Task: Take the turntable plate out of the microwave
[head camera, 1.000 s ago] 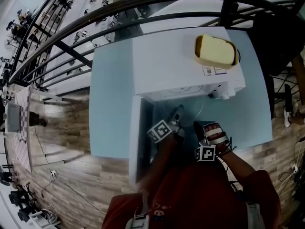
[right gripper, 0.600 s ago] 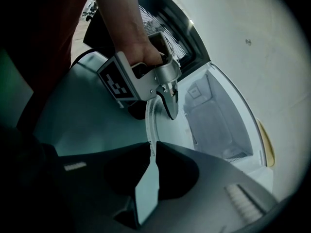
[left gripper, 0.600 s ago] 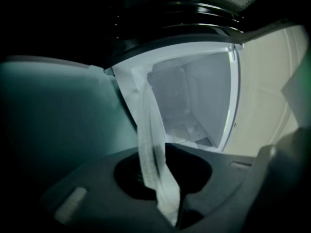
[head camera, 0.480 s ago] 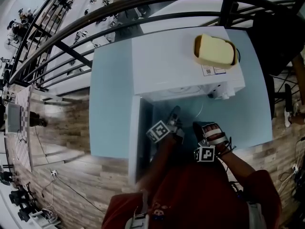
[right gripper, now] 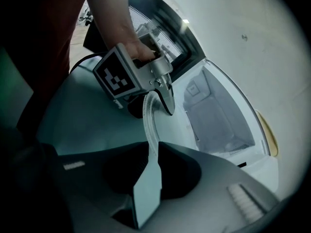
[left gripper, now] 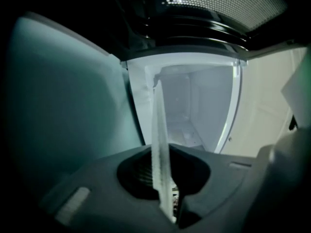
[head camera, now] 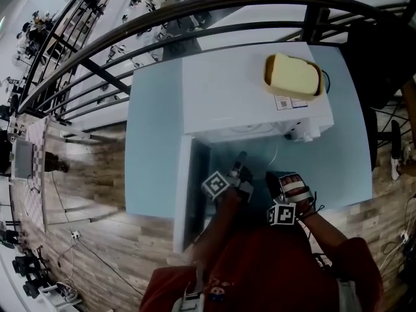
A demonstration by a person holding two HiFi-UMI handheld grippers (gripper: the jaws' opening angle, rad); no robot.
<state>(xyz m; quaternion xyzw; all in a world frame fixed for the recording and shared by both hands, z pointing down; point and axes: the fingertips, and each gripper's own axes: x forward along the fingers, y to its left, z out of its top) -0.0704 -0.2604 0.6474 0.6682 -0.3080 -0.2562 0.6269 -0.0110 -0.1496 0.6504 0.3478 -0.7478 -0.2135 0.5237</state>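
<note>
Already clear of the microwave (head camera: pixel 247 90), the turntable plate (right gripper: pixel 148 123) was a thin disc of clear glass with a rounded rim. It was held over the bench (head camera: pixel 153 142) just in front of the open cavity, beside the swung-out door (head camera: pixel 185 194). The left claw (left gripper: pixel 160 152) had just closed and pinched the rim, which showed edge-on as a pale strip between its jaws; it pointed toward the cavity. The right claw (right gripper: pixel 153 149) angled downward. Its jaws, having just opened a little, stood narrow and pressed on another part of the rim. Both forearms reached forward side by side.
</note>
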